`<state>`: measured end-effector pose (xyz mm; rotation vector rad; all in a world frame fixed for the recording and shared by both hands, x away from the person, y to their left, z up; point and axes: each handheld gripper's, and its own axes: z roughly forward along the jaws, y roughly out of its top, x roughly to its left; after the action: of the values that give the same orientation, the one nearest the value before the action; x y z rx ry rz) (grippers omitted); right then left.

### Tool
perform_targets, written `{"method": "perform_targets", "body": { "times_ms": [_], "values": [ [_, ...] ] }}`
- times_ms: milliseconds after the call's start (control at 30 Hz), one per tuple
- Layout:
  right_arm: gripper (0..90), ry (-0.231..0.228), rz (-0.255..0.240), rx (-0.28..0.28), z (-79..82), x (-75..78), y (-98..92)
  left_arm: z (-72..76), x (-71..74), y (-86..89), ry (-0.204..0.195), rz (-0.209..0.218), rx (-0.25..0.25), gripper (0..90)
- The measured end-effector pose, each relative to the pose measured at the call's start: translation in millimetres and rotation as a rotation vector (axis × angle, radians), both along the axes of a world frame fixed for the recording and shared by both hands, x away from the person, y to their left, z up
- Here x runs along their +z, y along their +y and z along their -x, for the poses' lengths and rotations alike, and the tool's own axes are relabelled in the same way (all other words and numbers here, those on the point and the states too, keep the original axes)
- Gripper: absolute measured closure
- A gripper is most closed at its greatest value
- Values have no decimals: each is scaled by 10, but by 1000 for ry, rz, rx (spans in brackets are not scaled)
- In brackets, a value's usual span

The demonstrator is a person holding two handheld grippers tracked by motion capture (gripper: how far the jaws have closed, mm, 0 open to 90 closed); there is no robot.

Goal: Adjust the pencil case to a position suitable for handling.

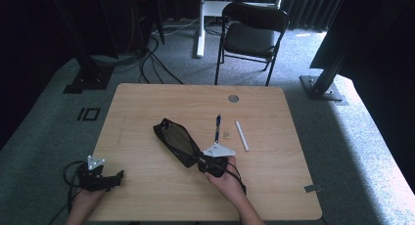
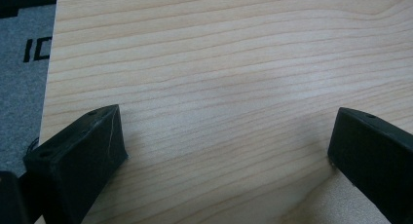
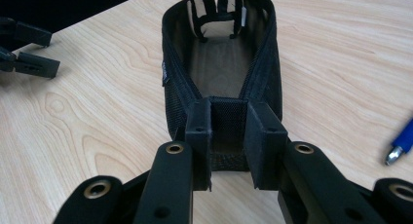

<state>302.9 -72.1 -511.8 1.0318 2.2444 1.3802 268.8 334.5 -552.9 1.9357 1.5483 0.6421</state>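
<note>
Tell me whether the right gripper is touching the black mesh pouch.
Touching. The right gripper view shows the right gripper with both pads pressed on the near end of the black mesh pouch, with no gap on either side.

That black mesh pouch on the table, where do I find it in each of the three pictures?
High view: the black mesh pouch lies slantwise at the table's middle, its near end at the right gripper.
Right gripper view: the pouch runs up the centre, its near end clamped between the jaws.
Left gripper view: not in it, just bare table.
Shared landmark: the blue pen beside the pouch.
</note>
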Motion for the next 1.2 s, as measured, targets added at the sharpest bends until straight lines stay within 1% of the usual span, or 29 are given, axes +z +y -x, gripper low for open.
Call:
{"method": "perform_targets", "body": {
  "times_ms": [100,167,200,233,300,367,433,500,533,633,900,967,1000,1200],
  "values": [
    [737,3,-3,-2,27,-10,-42,0,0,0,0,0,0,4],
    [737,-4,9,3,52,-8,-69,0,0,0,0,0,0,4],
    [737,0,7,8,65,-6,-94,0,0,0,0,0,0,4],
    [737,3,3,7,73,-3,-111,0,0,0,0,0,0,4],
    [737,-3,11,2,93,4,-163,0,0,0,0,0,0,4],
    [737,-2,12,1,119,3,-233,0,0,0,0,0,0,4],
    [736,2,27,-2,149,0,-302,0,0,0,0,0,0,4],
    [736,8,22,-5,180,0,-375,0,0,0,0,0,0,4],
    [736,8,22,-5,180,0,-375,0,0,0,0,0,0,4],
    [735,13,39,-6,239,-9,-508,0,0,0,0,0,0,4],
    [736,21,47,-37,317,2,-709,0,0,0,0,0,0,4],
    [736,19,46,-38,322,6,-729,0,0,0,0,0,0,4],
    [736,16,50,-46,338,18,-781,0,0,0,0,0,0,4],
    [736,23,47,-66,381,39,-957,0,0,0,0,0,0,4]
  ]
}}
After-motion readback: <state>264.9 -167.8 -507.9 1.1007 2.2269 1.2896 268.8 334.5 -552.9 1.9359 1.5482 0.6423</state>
